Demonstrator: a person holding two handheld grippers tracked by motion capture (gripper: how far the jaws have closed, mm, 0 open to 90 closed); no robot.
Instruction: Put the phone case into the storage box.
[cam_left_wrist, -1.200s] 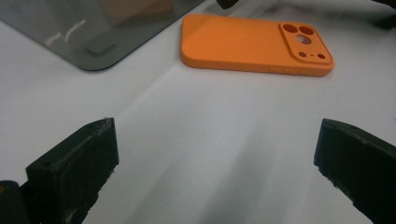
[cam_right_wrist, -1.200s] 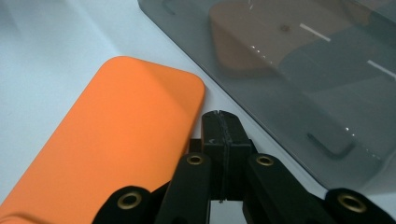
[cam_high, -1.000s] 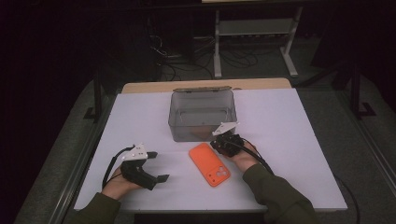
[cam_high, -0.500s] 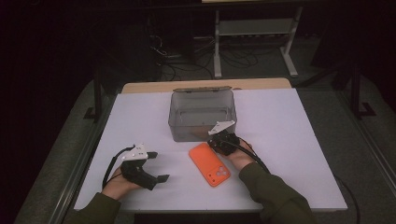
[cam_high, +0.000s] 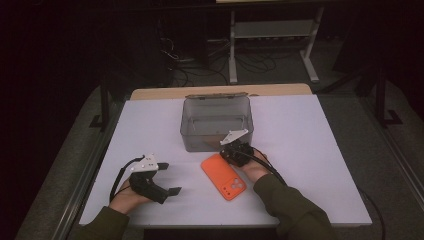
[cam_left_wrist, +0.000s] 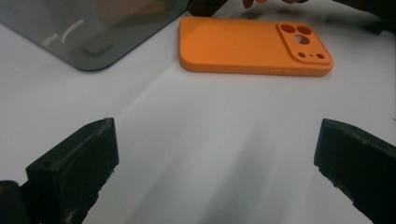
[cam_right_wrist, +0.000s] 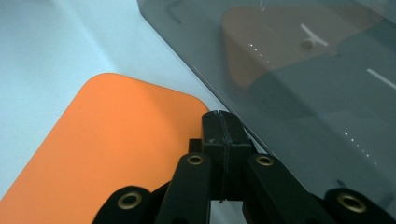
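Observation:
An orange phone case (cam_high: 224, 176) lies flat on the white table (cam_high: 310, 150), camera cut-outs toward the near side. Just behind it stands a clear grey plastic box (cam_high: 216, 121). My right gripper (cam_high: 231, 152) sits at the case's far corner, between case and box; in the right gripper view its jaws are pressed together with nothing between them (cam_right_wrist: 223, 135), beside the case (cam_right_wrist: 107, 149) and the box wall (cam_right_wrist: 317, 70). My left gripper (cam_high: 167, 179) rests at the near left with its jaws wide apart, its fingers (cam_left_wrist: 74, 168) framing bare table, the case (cam_left_wrist: 243, 44) farther off.
The box (cam_left_wrist: 84, 32) is close behind the case. A wooden strip (cam_high: 220, 91) runs along the table's far edge. Dark floor, cables and a metal stand (cam_high: 270, 35) lie beyond. Cables trail from both grippers toward the person's sleeves (cam_high: 285, 205).
The right gripper has edged slightly left and closer to the case's far corner. The left gripper and the case have stayed where they were.

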